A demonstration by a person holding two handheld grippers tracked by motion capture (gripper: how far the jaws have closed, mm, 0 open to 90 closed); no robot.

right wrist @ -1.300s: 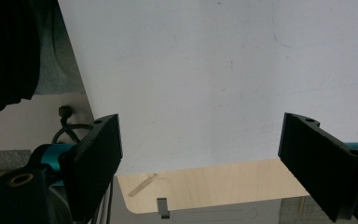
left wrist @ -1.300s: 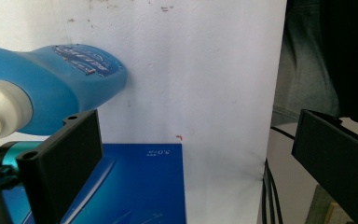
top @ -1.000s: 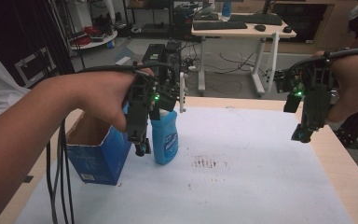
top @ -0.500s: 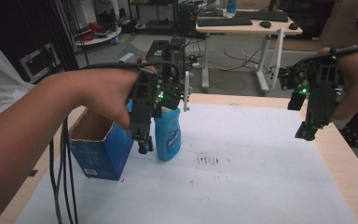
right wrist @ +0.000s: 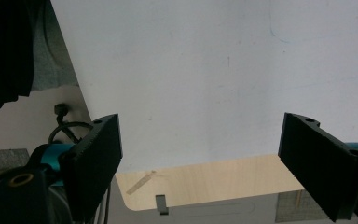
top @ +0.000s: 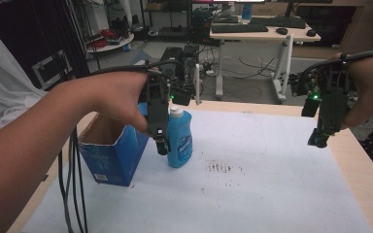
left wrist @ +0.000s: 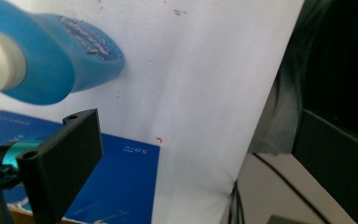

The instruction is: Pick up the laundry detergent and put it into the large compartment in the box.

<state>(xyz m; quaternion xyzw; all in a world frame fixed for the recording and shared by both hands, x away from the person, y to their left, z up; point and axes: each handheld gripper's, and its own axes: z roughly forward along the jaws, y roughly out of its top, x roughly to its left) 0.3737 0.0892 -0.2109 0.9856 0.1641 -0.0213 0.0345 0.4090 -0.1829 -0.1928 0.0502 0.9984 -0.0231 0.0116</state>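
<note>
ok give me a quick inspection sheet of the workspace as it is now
surface: wooden table under a white sheet with a small dark smudge.
job's things: blue bottle with a white cap, upright on the sheet; open blue box beside it, touching or apart I cannot tell.
clutter: nothing seen.
grippers: left tongs hang low beside the bottle, jaws wide apart and around nothing; right tongs in the air over the table's right edge, open and empty.
cables: black cables trail off the left side; another cable arcs over the right hand.
surroundings: desk with keyboards behind; wires on the floor.
</note>
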